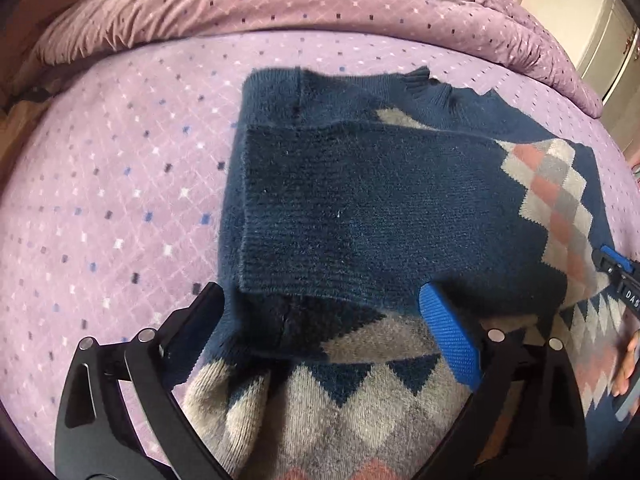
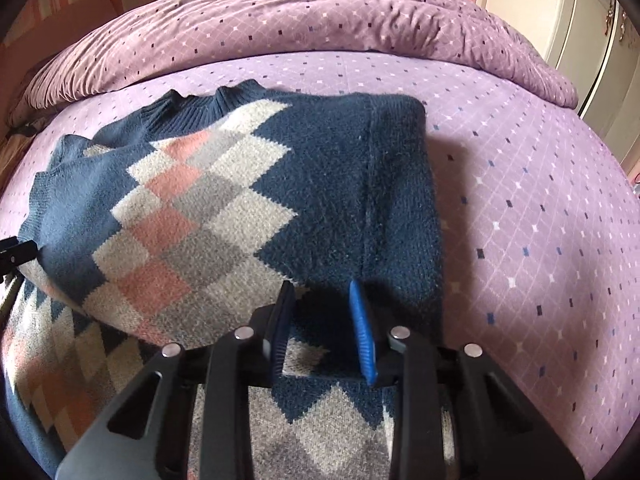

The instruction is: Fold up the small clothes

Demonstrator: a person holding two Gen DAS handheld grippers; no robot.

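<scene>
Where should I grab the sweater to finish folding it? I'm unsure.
Take the sweater by its near hem, coming from the near side with a hand at each corner: sleeves already lie folded across the body, so the bottom can be carried toward the collar.

Here's the bed, dressed in a lilac sheet printed with a fine diamond grid and little blue, white and dark squares. Lying flat on it, right in the middle, a navy knitted sweater with a grey and pink argyle panel, its collar toward twelve o'clock and a sleeve folded across the body. Up at twelve, along the far edge, a rumpled duvet in a darker mauve of the same print rests on the sheet.
</scene>
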